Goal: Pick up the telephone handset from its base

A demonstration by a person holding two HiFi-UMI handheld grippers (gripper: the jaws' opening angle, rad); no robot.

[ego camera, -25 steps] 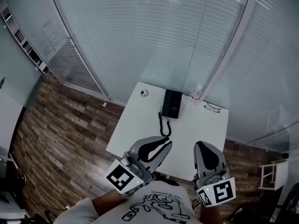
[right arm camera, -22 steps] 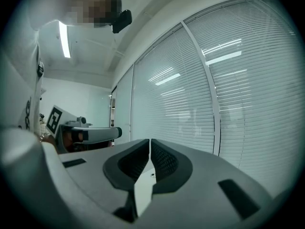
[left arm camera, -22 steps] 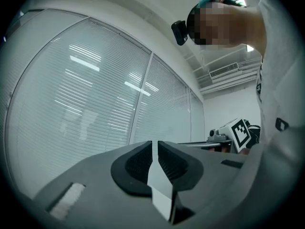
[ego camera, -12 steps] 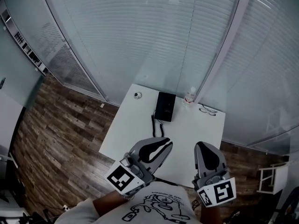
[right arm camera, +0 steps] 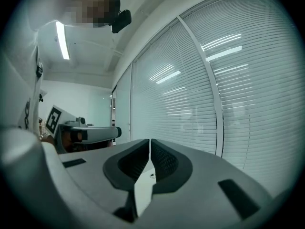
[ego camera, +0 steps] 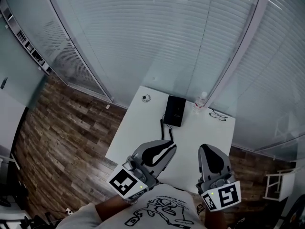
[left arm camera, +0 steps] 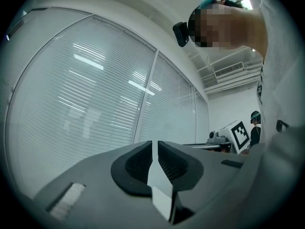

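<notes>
Now, nearest us, the left claw (ego camera: 167, 146) and right claw (ego camera: 208, 148) have both eased in a touch toward the near edge of the white table (ego camera: 138, 144). Each is pressed together with nothing in it, so the pickup hasn't begun. Out by the far edge sits the black telephone (ego camera: 175, 111), well apart from both. Its long axis runs near to far, its cord (ego camera: 167, 130) trails toward us, and the handset can't be told from its base.
</notes>
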